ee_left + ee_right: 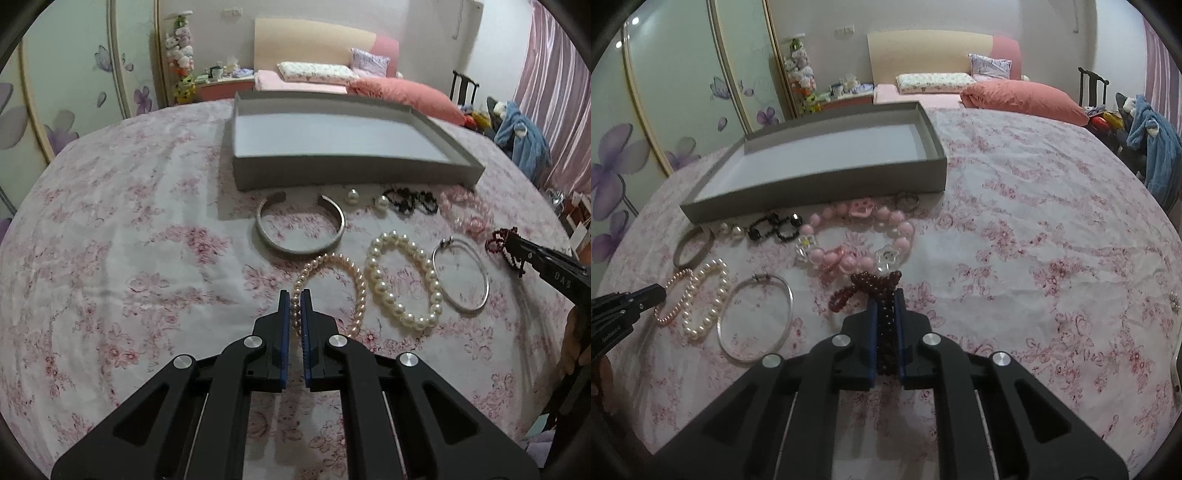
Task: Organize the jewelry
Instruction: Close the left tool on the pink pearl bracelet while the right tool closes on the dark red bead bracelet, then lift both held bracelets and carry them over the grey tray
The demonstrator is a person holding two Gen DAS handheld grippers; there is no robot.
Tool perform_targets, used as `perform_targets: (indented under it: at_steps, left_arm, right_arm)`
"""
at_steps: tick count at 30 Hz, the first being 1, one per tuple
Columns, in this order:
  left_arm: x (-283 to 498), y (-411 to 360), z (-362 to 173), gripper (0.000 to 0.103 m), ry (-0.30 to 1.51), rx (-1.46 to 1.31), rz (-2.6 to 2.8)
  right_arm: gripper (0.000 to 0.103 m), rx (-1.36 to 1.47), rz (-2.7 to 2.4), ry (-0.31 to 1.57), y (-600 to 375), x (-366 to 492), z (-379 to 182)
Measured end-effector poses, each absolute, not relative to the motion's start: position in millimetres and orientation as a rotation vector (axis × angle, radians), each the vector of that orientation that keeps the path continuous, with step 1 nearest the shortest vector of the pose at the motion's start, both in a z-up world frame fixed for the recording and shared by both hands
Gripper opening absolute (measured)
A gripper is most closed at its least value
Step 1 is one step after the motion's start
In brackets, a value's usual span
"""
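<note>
While the shallow grey cardboard tray point(332, 173) stands bare on the floral pink bedspread point(129, 258), none of the jewellery has gone in yet, so I judge the task barely begun: two pieces gripped, everything left to carry over.

A thin strand of small pinkish pearls point(343, 273) lies on the cloth just before the tray, and the left gripper point(295, 295) is closed on its near side, beads pinched between the blue pads. The dark red beaded bracelet point(864, 288) runs between the jaws of the right gripper point(886, 299), which is clamped on it, its far loops spilling past the fingertips.

Between them rest a white pearl bracelet point(402, 280) and a thin silver bangle point(461, 273). Nearer the tray lie a wide open silver cuff point(299, 229), two pearl earrings point(365, 197), a black beaded piece point(410, 199) and a chunky pink bead bracelet point(857, 236).
</note>
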State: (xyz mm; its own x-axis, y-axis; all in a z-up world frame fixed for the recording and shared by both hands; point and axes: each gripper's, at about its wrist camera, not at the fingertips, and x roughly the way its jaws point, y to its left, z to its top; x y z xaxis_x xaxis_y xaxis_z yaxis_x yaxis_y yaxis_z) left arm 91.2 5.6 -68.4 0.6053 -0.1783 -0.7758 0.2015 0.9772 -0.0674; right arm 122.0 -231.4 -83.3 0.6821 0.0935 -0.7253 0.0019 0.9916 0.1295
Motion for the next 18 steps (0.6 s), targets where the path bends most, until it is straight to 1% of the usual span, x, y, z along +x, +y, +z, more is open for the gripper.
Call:
perform_targets:
  at_steps: [9,18]
  left_arm:
    - [78,17,-45,0.006,0.777,-0.052,-0.233]
    - [62,11,-29,0.006,0.662,-0.073,-0.218]
  right_arm:
    - [0.009,0.136,0.091,0.707,-226,106,-59]
    - [0.009,0.136,0.099,0.590,-214,89,-38]
